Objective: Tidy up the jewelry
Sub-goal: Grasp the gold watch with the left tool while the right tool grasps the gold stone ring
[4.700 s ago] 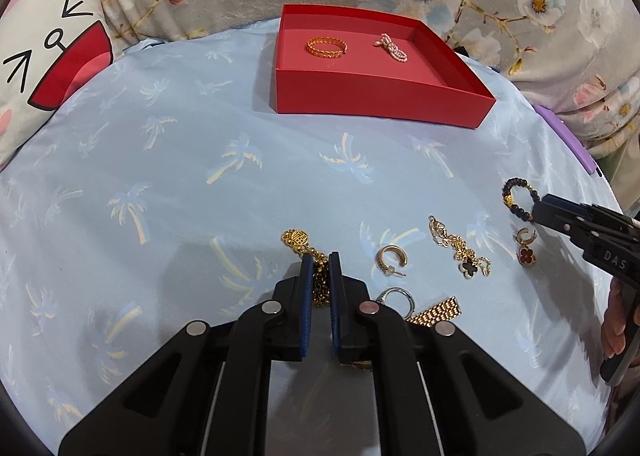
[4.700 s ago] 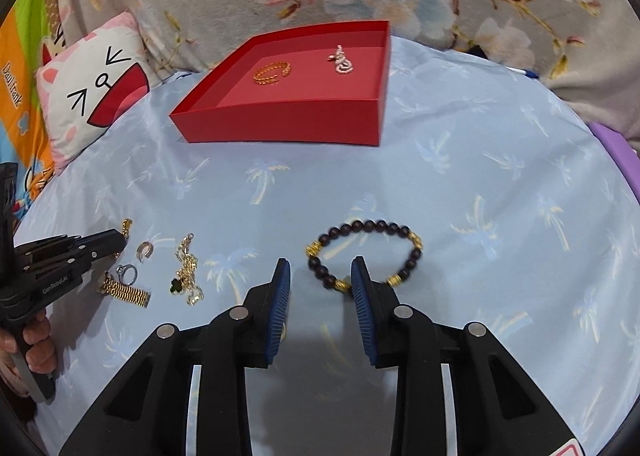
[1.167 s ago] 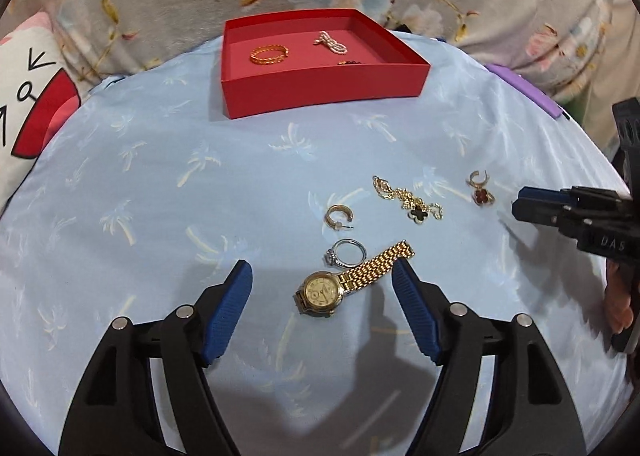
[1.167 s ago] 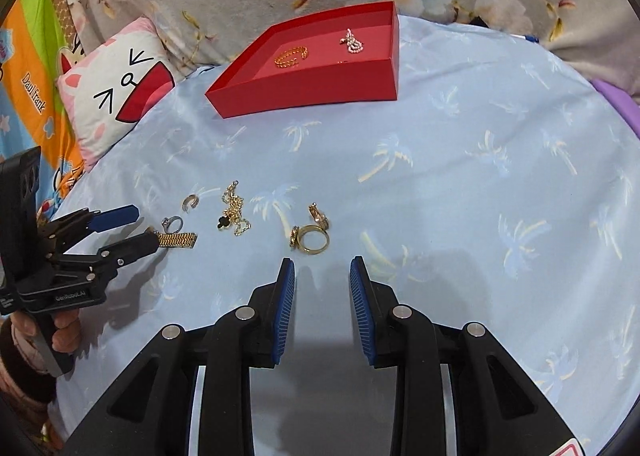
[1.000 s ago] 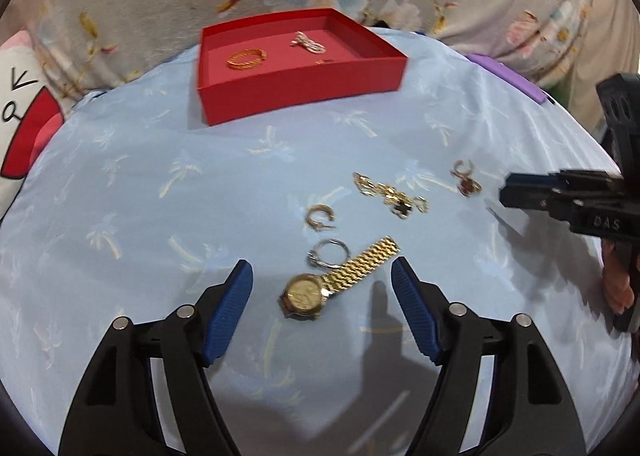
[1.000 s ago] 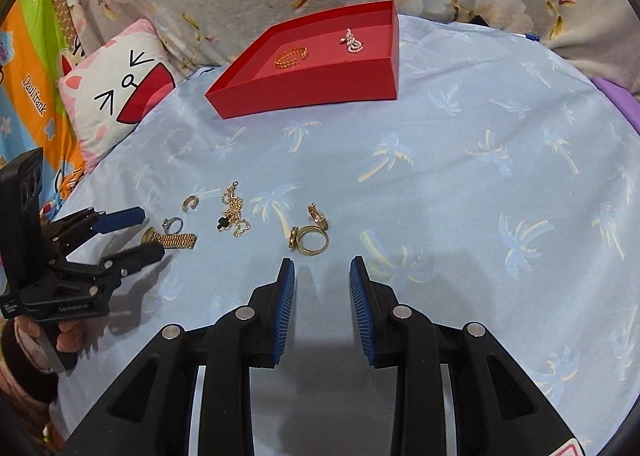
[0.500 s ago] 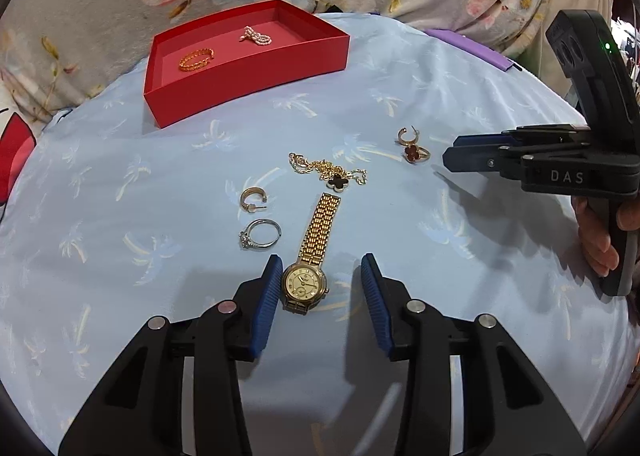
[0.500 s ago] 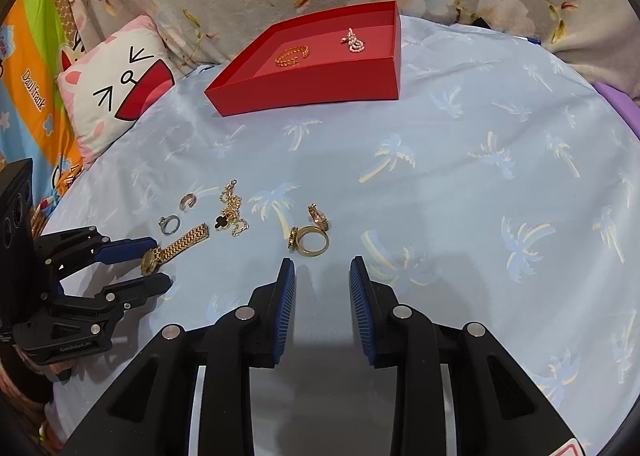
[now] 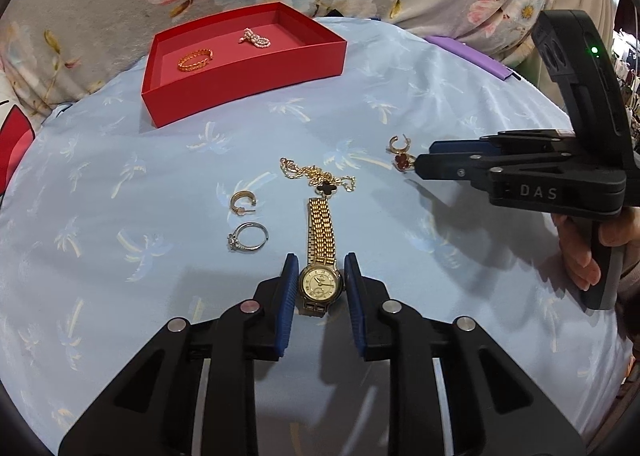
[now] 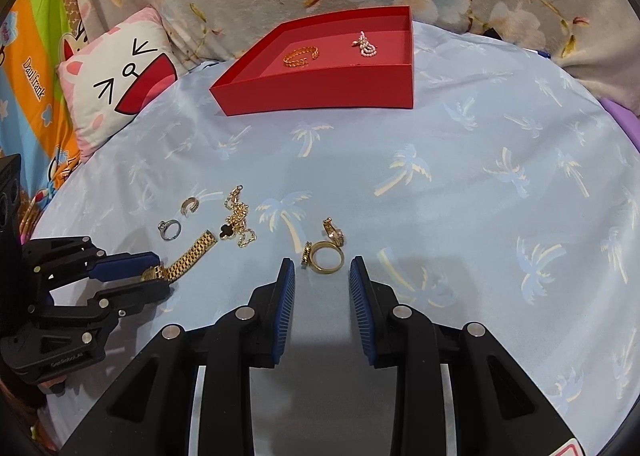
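Note:
A gold watch [image 9: 320, 283] lies on the blue cloth with its band pointing away. My left gripper [image 9: 321, 276] is open, its blue pads on either side of the watch face, close but not clearly touching; it shows in the right wrist view [image 10: 158, 278] too. My right gripper [image 10: 322, 274] is open just behind a gold ring [image 10: 326, 256] and a small earring [image 10: 334, 232]. A red tray [image 9: 248, 84] at the back holds a gold bangle [image 9: 195, 59] and a pearl piece [image 9: 254, 38].
A gold chain with a black clover [image 9: 324, 182], a gold hoop earring [image 9: 242, 202] and a silver ring [image 9: 248, 237] lie left of and beyond the watch. A cat pillow [image 10: 116, 84] sits at the left, floral fabric behind.
My left gripper has turned, come down to the watch and narrowed from wide open to either side of its face. My right gripper has crept closer to the gold ring.

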Demonstrator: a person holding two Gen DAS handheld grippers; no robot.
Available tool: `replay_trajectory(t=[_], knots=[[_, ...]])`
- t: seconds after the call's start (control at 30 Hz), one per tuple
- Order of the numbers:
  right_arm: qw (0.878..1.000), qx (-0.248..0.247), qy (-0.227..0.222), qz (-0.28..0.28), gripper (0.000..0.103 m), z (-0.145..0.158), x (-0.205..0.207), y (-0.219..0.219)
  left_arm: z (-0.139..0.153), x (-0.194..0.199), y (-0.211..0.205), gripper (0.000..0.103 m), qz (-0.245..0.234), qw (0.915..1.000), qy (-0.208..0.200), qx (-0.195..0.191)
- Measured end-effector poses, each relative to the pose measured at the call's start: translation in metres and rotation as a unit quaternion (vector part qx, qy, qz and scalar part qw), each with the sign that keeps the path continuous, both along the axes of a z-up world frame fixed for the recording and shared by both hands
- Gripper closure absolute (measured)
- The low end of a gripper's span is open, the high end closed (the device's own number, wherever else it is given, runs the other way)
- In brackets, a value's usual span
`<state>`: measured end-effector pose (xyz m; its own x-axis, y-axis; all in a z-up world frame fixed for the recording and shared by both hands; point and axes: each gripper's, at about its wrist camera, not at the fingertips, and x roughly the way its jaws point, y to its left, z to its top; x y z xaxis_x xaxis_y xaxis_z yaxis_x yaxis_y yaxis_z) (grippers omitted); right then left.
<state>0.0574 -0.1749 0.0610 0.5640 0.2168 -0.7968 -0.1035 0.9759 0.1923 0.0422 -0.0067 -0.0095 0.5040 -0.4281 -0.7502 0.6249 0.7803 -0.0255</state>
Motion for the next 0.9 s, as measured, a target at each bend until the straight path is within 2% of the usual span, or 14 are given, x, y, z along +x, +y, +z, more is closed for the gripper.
replay_trajectory(t=[0.27,0.37,0.43,0.6,0.9], knots=[[1.000,-0.012,-0.010,0.011,0.075,0.002,0.006,0.012,0.007,-0.002,0.001,0.080,-0.001,0.9998,0.003,-0.018],[1.000,-0.018,-0.010,0.011,0.078,0.000,0.007,0.014,0.009,-0.003,0.001,0.080,-0.001,0.9998,0.004,-0.021],[1.000,-0.018,-0.011,0.009,0.086,0.000,0.008,0.014,0.009,-0.003,0.002,0.080,0.000,0.9998,0.004,-0.022],[1.000,-0.020,-0.009,0.009,0.097,-0.002,0.010,0.015,0.009,-0.003,0.002,0.080,0.000,0.9998,0.002,-0.021],[0.999,-0.020,-0.024,0.004,0.101,0.004,0.006,0.014,0.010,-0.003,0.003,0.080,0.002,0.9996,0.004,-0.028]])
